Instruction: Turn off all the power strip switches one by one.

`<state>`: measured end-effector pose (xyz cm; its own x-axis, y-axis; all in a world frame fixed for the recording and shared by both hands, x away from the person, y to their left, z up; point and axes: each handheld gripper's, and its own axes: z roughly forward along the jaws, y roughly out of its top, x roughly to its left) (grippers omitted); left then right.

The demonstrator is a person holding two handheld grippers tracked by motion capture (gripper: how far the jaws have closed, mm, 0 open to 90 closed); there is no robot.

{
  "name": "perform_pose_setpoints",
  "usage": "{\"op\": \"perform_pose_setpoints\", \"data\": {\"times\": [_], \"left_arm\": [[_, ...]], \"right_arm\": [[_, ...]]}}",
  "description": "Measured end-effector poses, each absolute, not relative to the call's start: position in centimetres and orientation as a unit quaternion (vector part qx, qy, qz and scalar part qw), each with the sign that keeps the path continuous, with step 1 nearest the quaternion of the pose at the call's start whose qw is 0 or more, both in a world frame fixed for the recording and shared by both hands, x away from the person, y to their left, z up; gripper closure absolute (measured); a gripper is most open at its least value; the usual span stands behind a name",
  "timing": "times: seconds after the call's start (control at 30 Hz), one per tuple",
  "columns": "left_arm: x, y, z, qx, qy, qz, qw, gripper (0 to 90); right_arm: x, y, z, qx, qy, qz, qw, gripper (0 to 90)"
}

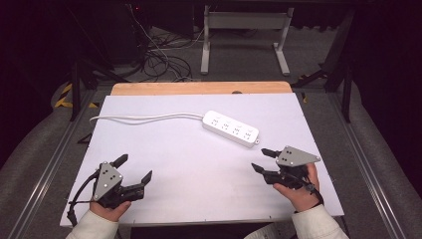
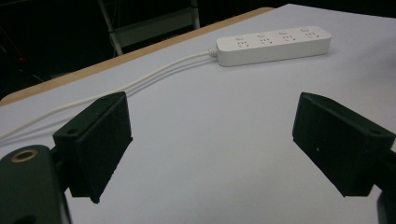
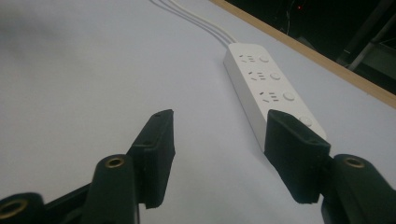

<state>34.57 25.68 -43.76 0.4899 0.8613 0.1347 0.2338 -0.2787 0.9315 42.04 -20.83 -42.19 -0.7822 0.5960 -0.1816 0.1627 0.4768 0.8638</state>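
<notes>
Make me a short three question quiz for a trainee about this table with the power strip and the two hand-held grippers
1. True or false: the right hand-held gripper is shut on the power strip.
2. Which hand-held gripper is nearer the power strip? A) left B) right
3. Fill in: the strip's white cable runs toward the table's ____ edge as seen from the high view.

Key
1. False: its jaws stand open and apart from the strip.
2. B: the right one sits just short of the strip's near end, while the left hand-held gripper rests open near the front left corner of the table.
3. Left.
</notes>
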Motion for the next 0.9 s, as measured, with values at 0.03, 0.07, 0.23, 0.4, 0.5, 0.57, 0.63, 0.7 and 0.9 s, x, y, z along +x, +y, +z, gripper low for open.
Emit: {"op": "perform_pose_setpoints", "data": {"times": [0.03, 0.07, 0.23, 0.4, 0.5, 0.57, 0.63, 0.7, 0.9], "left_arm": [[34.6, 25.7, -43.8, 0.726, 0.377, 0.336, 0.467, 12.6], [34.5, 25.7, -43.8, 0.726, 0.377, 0.337, 0.466, 12.6], [34.6, 25.8, -43.8, 0.724, 0.378, 0.339, 0.466, 12.6], [34.6, 25.8, -43.8, 0.725, 0.377, 0.339, 0.466, 12.6], [34.6, 25.8, -43.8, 0.726, 0.375, 0.341, 0.466, 12.6], [34.6, 25.8, -43.8, 0.725, 0.376, 0.341, 0.465, 12.6], [34.6, 25.8, -43.8, 0.724, 0.377, 0.341, 0.465, 12.6], [34.6, 25.8, -43.8, 0.724, 0.378, 0.340, 0.466, 12.6], [34.6, 25.8, -43.8, 0.724, 0.377, 0.342, 0.465, 12.6]], "right_arm": [[42.0, -20.8, -42.2, 0.230, 0.826, 0.457, 0.237, 44.1], [42.5, -20.6, -41.9, 0.231, 0.828, 0.453, 0.236, 45.5], [43.3, -20.2, -41.2, 0.235, 0.831, 0.448, 0.234, 50.1], [44.9, -19.8, -40.0, 0.250, 0.834, 0.441, 0.220, 58.0], [45.4, -19.7, -39.8, 0.253, 0.835, 0.439, 0.215, 59.7], [46.1, -19.5, -39.5, 0.254, 0.838, 0.432, 0.217, 61.7], [46.3, -19.5, -39.4, 0.253, 0.839, 0.430, 0.218, 62.2], [46.7, -19.4, -39.2, 0.254, 0.840, 0.427, 0.218, 63.1], [48.0, -19.1, -39.0, 0.262, 0.843, 0.423, 0.203, 76.4]]}}
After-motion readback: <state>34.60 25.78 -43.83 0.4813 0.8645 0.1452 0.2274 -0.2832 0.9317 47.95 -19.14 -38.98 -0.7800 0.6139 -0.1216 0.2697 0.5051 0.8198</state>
